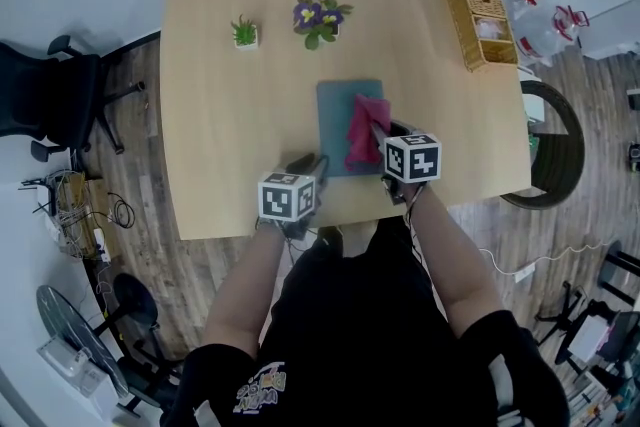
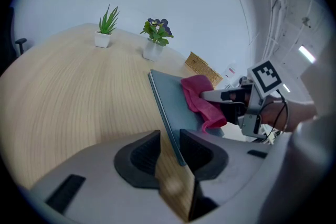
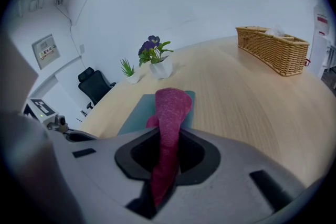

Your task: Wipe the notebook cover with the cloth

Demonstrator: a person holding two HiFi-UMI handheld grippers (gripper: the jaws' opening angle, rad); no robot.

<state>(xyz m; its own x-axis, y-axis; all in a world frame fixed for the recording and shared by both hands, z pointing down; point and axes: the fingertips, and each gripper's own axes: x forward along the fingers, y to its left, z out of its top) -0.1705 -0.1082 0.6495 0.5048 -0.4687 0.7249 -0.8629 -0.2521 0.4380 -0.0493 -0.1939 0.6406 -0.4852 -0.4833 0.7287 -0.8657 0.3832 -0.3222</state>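
Your wooden table [image 1: 220, 115] carries a green potted plant [image 1: 245, 32], purple-flowered plant [image 1: 318, 17] upper centre, wicker basket [image 1: 479, 13] upper right; office chair [image 1: 60, 95] left.

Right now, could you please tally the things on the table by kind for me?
Potted plants: 2
Notebook: 1
Cloth: 1
Wicker basket: 1
Total: 5
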